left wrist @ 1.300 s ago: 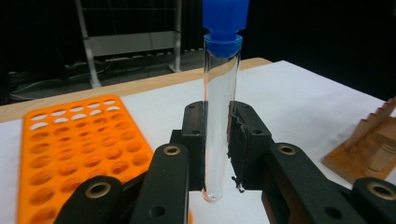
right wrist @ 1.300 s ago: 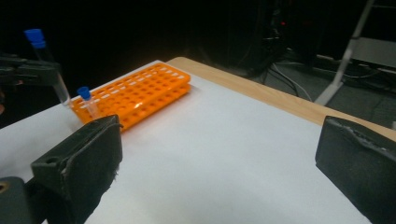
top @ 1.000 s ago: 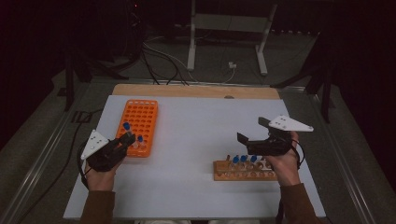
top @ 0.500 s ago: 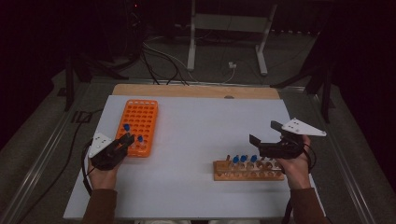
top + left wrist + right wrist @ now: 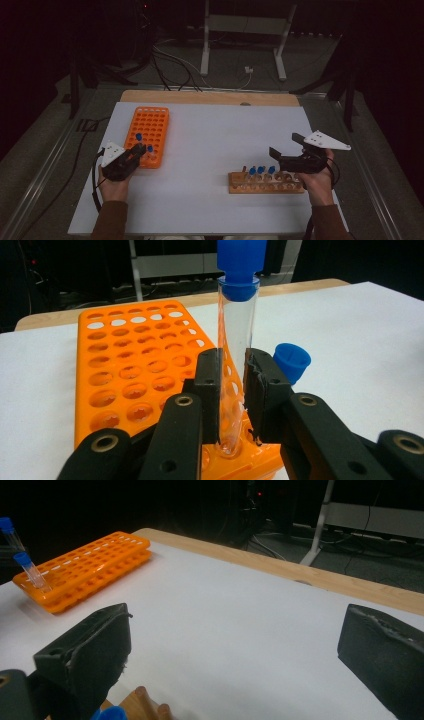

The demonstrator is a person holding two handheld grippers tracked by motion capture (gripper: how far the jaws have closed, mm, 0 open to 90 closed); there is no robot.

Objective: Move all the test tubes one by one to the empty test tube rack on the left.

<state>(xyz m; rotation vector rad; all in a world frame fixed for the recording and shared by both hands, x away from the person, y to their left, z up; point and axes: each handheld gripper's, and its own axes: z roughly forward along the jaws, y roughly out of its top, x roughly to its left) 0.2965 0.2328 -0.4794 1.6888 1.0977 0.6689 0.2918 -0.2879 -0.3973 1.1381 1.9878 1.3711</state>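
A capped tube (image 5: 236, 355) was clenched upright in the left claw (image 5: 234, 390), its base in the orange rack (image 5: 135, 375). The right claw (image 5: 235, 655) was held released above the wooden rack (image 5: 265, 182).

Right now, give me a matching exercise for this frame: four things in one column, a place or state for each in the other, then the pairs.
1. left gripper
2. right gripper
3. orange rack
4. wooden rack

A. jaws wide apart, nothing between them
B. by the table's left side
C. shut on a blue-capped tube
D. beside the right hand, holding blue-capped tubes

Pairs: 1-C, 2-A, 3-B, 4-D
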